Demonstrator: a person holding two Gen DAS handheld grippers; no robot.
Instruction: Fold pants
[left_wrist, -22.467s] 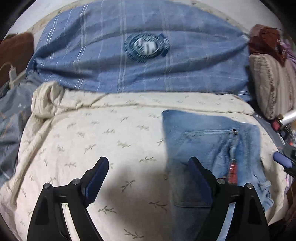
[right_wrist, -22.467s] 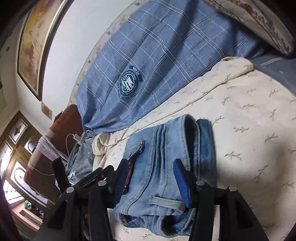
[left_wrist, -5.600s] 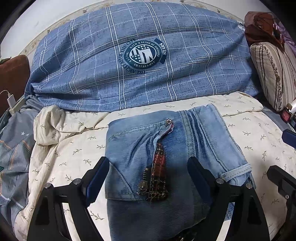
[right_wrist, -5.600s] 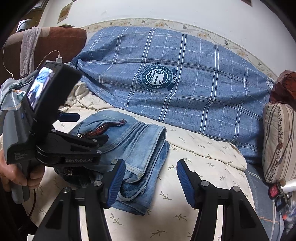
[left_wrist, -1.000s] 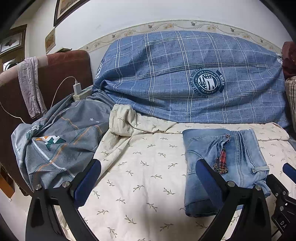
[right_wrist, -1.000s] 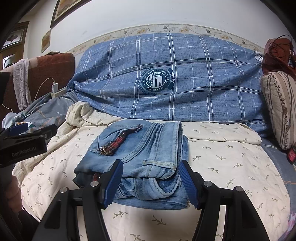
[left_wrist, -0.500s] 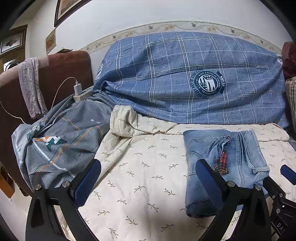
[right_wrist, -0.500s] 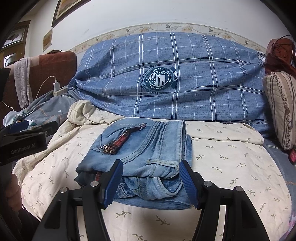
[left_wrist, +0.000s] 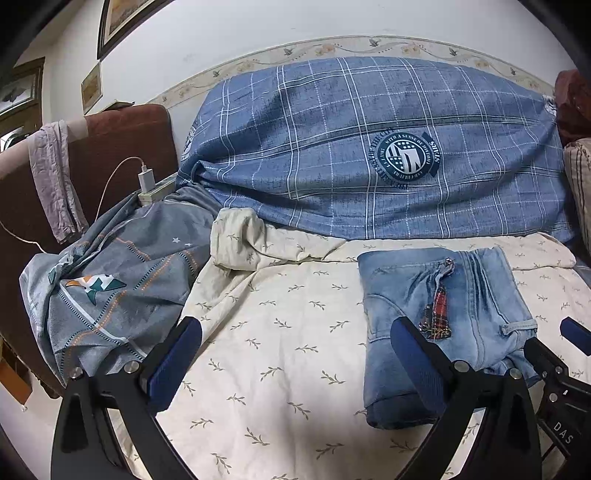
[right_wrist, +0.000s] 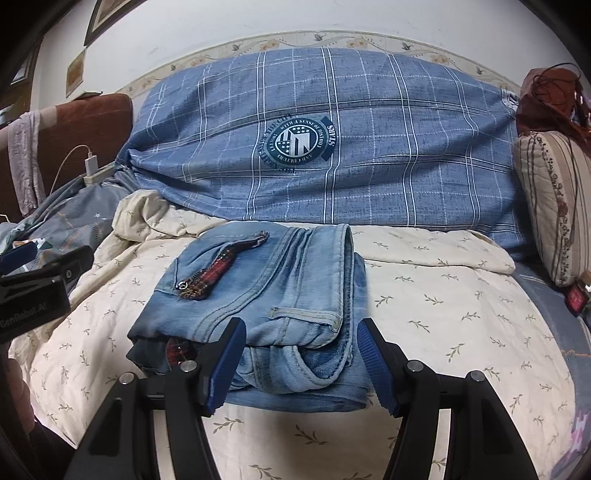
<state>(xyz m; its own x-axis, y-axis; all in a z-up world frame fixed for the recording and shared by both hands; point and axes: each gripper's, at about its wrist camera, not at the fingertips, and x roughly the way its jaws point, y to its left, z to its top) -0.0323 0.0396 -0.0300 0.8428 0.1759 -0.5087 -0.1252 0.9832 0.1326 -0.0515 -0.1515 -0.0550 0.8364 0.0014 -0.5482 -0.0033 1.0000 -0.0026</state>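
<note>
We see light blue denim pants (right_wrist: 273, 291) folded into a compact, thick rectangle, lying on a cream bedsheet (left_wrist: 280, 332) printed with small leaf sprigs, near the bed's front edge. A red plaid strip with a zipper runs across the top layer, and a belt loop shows at the near edge, where layers stack unevenly. Behind lies a blue checked pillow (right_wrist: 369, 155). Our left gripper (left_wrist: 291, 354) hangs wide open over bare sheet, left of the pants. Our right gripper (right_wrist: 301, 363) hovers open, holding nothing.
</note>
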